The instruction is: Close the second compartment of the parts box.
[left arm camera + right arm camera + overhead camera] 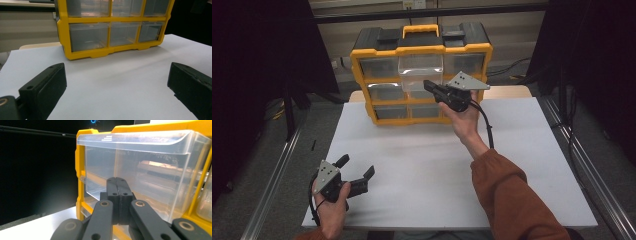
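Your right gripper (117, 182) fingers are closed together just before the clear drawer (140, 167) pulled from the yellow organizer (362, 60), its embossed lettering unreadable; your left gripper (356, 172) fingers stand open above the desk (422, 165).

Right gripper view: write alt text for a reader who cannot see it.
The right tongs, jaws shut together with nothing between them, point at a clear plastic drawer pulled partway out of a yellow drawer organizer. The drawer looks empty. A strip of white table shows at lower left against a dark background.
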